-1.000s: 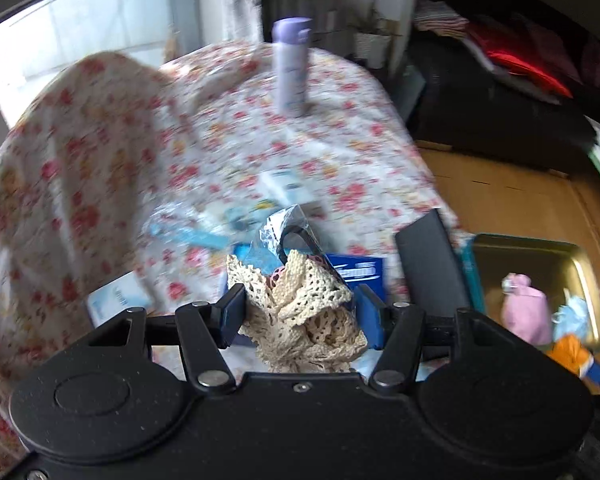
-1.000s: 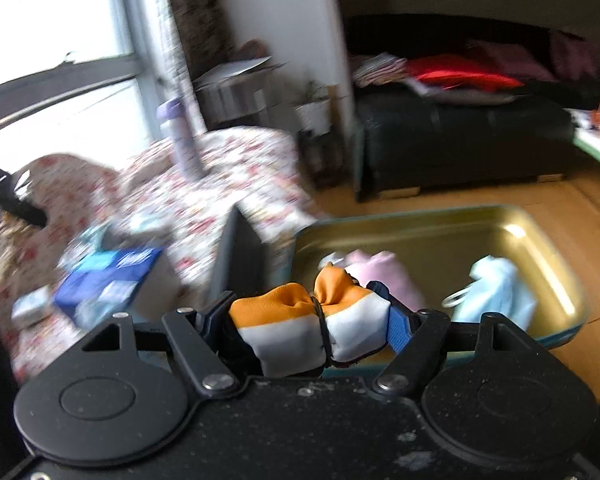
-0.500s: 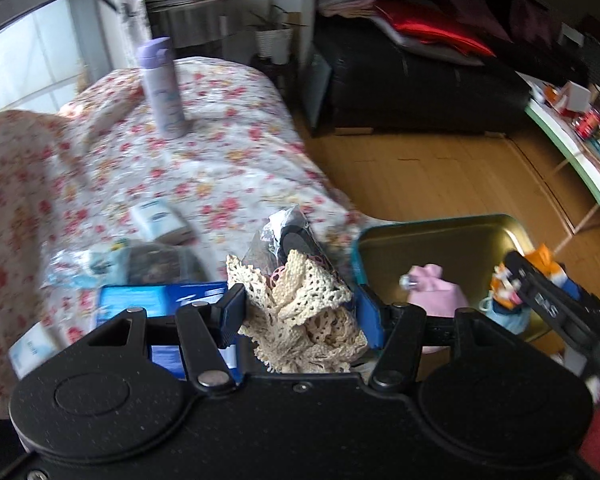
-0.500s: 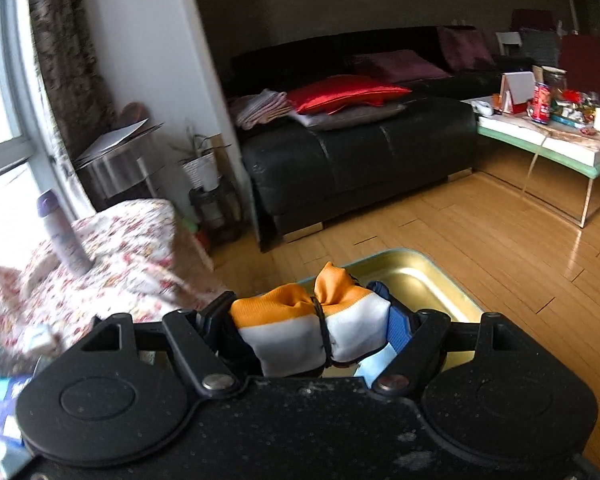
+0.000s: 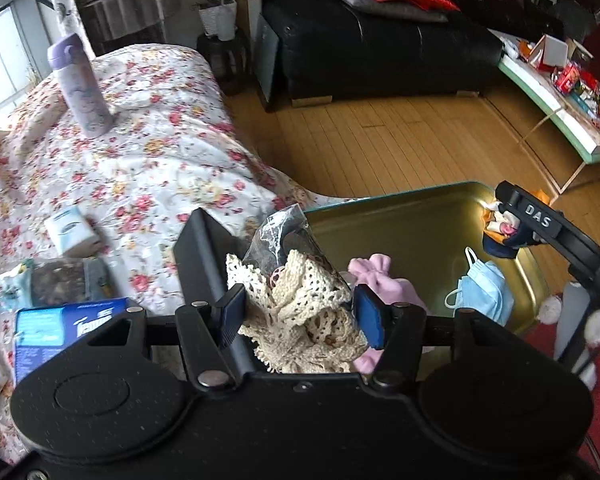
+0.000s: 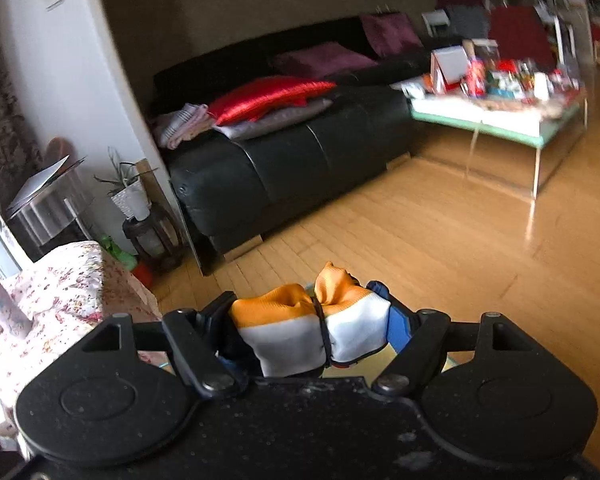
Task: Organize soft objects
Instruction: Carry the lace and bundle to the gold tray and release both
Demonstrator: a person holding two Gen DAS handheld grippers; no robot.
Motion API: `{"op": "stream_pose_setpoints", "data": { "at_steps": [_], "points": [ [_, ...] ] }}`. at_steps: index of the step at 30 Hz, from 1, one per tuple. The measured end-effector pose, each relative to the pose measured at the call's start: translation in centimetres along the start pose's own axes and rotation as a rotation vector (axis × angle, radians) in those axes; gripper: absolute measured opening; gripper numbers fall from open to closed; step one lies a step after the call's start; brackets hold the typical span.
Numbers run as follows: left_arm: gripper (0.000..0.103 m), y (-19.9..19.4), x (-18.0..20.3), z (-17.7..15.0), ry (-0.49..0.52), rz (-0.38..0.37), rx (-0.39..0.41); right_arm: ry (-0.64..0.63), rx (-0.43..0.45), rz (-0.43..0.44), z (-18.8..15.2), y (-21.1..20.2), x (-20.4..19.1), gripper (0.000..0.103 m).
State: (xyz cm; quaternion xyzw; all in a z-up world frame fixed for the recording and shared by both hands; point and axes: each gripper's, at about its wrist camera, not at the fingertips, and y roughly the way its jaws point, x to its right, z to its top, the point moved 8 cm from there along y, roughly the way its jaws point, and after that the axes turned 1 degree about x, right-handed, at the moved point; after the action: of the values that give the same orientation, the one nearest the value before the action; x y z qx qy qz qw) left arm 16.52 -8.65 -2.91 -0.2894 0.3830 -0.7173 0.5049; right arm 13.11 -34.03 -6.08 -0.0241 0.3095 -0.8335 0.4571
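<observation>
- The left gripper has its blue-padded fingers clenched on a bundle of cream crochet lace, which bulges up between them and spills back toward the gripper body.
- A crumpled clear plastic bag sticks up just beyond the lace, touching it.
- Ahead of the left fingers and to their right sits a gold metal tray with a teal rim.
- Inside the tray, a pink soft item lies just past the right-hand finger, and a light blue face mask lies further right.
- The right gripper reaches in over the tray's far right corner, seen from the left wrist view.
- In its own view, the right gripper's fingers grasp an orange and white fabric bundle, tied round the middle with a dark band.
- To the left of the left fingers is a floral cloth over a raised surface; whether a bed or a bench lies beneath I cannot tell.
- On that cloth stand a lilac bottle, upright and far ahead, a small white packet, and a blue box beside the left finger.
- A flat black slab leans up just behind the left-hand finger.
- Beyond both grippers lies a wooden floor, with a black sofa carrying a red cushion.
</observation>
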Motion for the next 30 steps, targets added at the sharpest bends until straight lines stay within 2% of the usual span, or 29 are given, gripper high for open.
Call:
{"op": "stream_pose_setpoints", "data": {
  "at_steps": [9,11,16,22,24,30],
  "points": [
    [0.055,3.4,2.0,1.6,0.009,-0.003,-0.039,0.012,-0.065,-0.014,-0.8,1.5,0.5,0.075],
    [0.058,4.1,2.1,1.8,0.007,0.0,-0.047,0.007,-0.07,-0.012,-0.8,1.7,0.3,0.075],
    [0.068,5.3,1.9,2.2,0.005,0.019,-0.054,-0.017,-0.074,-0.014,-0.9,1.8,-0.3,0.075],
    [0.068,5.8,1.1,1.8,-0.002,0.039,-0.07,-0.024,-0.064,-0.011,-0.8,1.6,-0.4,0.076],
    [0.068,5.8,0.9,1.6,-0.008,0.042,-0.078,-0.024,-0.057,-0.006,-0.7,1.5,-0.4,0.082],
    [0.068,5.7,0.7,1.0,-0.018,0.042,-0.095,-0.036,-0.053,-0.012,-0.8,1.4,-0.4,0.082]
  ]
}}
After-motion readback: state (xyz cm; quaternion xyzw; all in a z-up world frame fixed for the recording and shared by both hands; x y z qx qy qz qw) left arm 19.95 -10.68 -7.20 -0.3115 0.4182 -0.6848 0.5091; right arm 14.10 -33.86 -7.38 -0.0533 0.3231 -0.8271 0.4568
